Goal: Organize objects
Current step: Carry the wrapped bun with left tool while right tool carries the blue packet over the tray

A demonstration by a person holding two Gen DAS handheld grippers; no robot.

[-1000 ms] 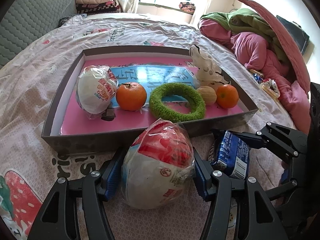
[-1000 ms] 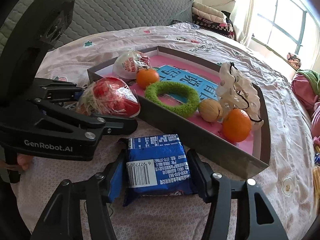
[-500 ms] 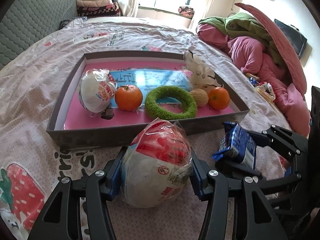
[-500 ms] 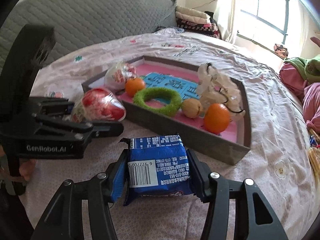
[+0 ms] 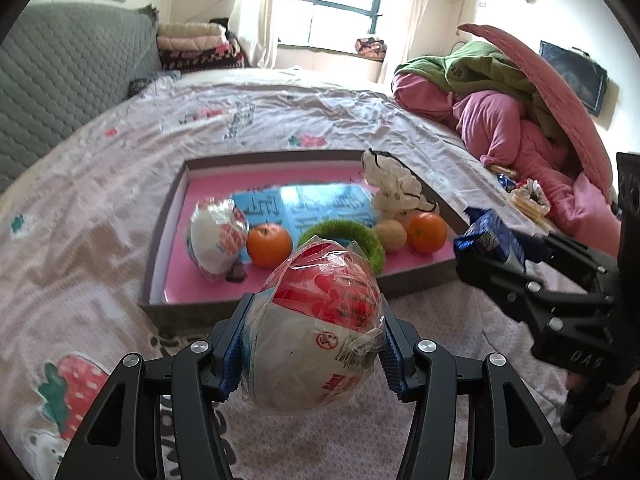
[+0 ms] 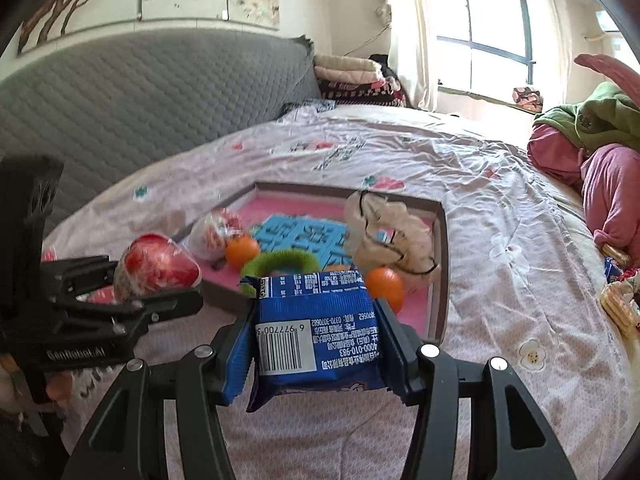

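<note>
My left gripper (image 5: 314,346) is shut on a red and white wrapped ball snack (image 5: 316,320) and holds it above the bedsheet, in front of the grey tray (image 5: 240,312). My right gripper (image 6: 316,344) is shut on a blue snack packet (image 6: 316,340), also lifted, near the tray's near right corner; the packet also shows in the left wrist view (image 5: 490,240). The tray's pink floor holds a second wrapped ball (image 5: 216,236), two oranges (image 5: 269,244) (image 5: 427,232), a green ring (image 5: 344,236), a brown nut-like ball (image 5: 390,235) and a white plush toy (image 5: 394,188).
The tray lies on a patterned bedsheet (image 5: 80,240). A pile of pink and green bedding (image 5: 520,120) lies at the right, with small snacks (image 5: 524,196) beside it. A grey quilted headboard (image 6: 140,100) stands behind, and folded blankets (image 5: 192,46) lie by the window.
Both grippers have risen and pulled back from the tray with their objects still held. The tray now looks smaller and farther away.
</note>
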